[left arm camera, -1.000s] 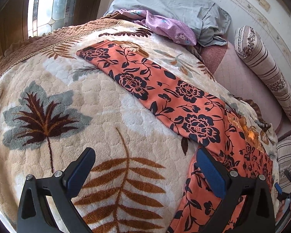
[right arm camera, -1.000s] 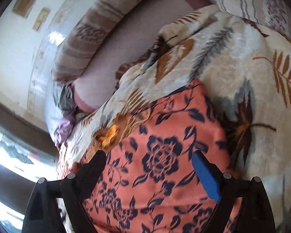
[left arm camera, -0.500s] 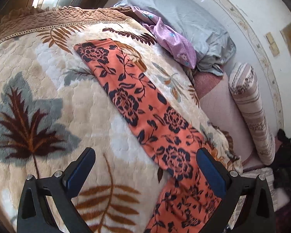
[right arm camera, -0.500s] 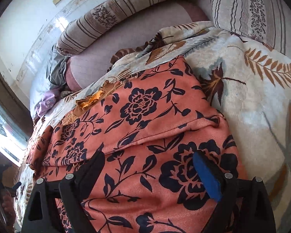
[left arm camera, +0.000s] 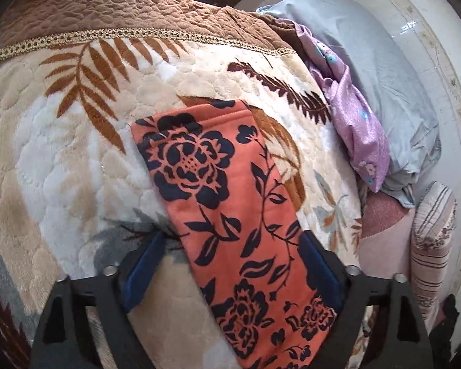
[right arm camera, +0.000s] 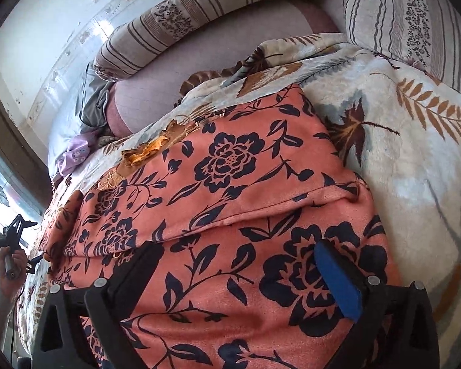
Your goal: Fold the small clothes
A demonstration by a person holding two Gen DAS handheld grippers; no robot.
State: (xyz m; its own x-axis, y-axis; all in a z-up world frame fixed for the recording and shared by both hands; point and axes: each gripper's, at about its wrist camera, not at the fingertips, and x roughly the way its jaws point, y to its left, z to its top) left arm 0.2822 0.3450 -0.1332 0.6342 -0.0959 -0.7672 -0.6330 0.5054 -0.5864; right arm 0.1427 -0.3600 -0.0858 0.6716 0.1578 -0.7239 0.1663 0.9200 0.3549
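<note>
Cream leaf-print blanket (left arm camera: pixel 61 160) covers a bed. One orange floral garment (left arm camera: pixel 218 203) lies stretched across it. Its narrow hemmed end lies ahead of the left gripper (left arm camera: pixel 230 264), whose jaws are closing astride the strip without yet pressing it. The right gripper (right arm camera: pixel 239 273) hovers over the garment's wide folded end, jaws opening, holding nothing. Bare blanket lies left of the left gripper and right of the right one. Two striped bolsters (right arm camera: pixel 175 27) and one grey pillow (left arm camera: pixel 393 92) edge the bed beyond.

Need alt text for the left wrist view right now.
The left gripper straddles a long orange garment with dark blue flowers, its jaws closing around it, on a cream fleece blanket with brown leaves.
</note>
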